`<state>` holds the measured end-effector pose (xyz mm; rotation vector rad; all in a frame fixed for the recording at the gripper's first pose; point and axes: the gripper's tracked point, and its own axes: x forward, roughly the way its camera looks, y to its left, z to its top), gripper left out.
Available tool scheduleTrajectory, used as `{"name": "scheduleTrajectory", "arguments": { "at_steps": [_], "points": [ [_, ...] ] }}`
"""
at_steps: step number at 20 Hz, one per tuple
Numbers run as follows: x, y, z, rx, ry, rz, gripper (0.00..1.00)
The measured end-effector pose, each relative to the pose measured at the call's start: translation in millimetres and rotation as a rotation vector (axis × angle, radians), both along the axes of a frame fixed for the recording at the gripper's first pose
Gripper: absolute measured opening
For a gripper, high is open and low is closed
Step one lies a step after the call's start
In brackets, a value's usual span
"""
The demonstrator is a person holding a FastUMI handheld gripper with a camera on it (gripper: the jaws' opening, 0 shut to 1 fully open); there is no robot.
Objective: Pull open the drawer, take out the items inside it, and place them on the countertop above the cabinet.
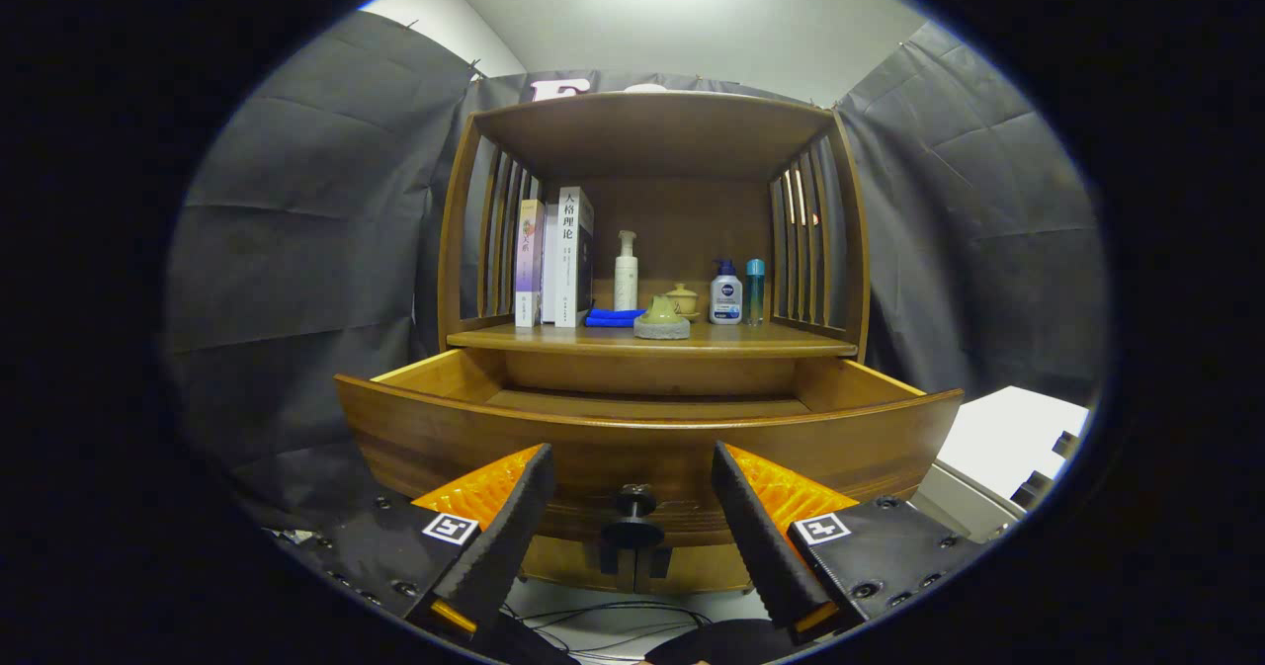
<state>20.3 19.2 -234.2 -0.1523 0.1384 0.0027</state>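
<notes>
The wooden drawer (647,443) stands pulled out toward me from the cabinet; only its bare inner floor and side walls show from here. Its dark round knob (633,517) sits on the drawer front, between my fingers and a little ahead of them. My gripper (630,467) is open, with neither finger touching the knob. On the countertop (771,341) above the drawer rest a folded blue cloth (612,317) and a small green-grey pot (661,319) near the front edge.
Farther back on the countertop stand books (556,258), a white pump bottle (626,272), a lidded ceramic cup (682,299), a white-and-blue bottle (726,293) and a slim blue bottle (755,291). Slatted side panels and a top shelf enclose it. A white surface (1008,443) lies to the right; cables trail below.
</notes>
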Motion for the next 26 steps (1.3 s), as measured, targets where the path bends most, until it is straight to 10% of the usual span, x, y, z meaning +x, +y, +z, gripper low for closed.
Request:
{"name": "scheduleTrajectory", "arguments": {
  "at_steps": [26],
  "points": [
    [120,-13,-32,0.022,0.083,-0.075,0.98]
  ]
}}
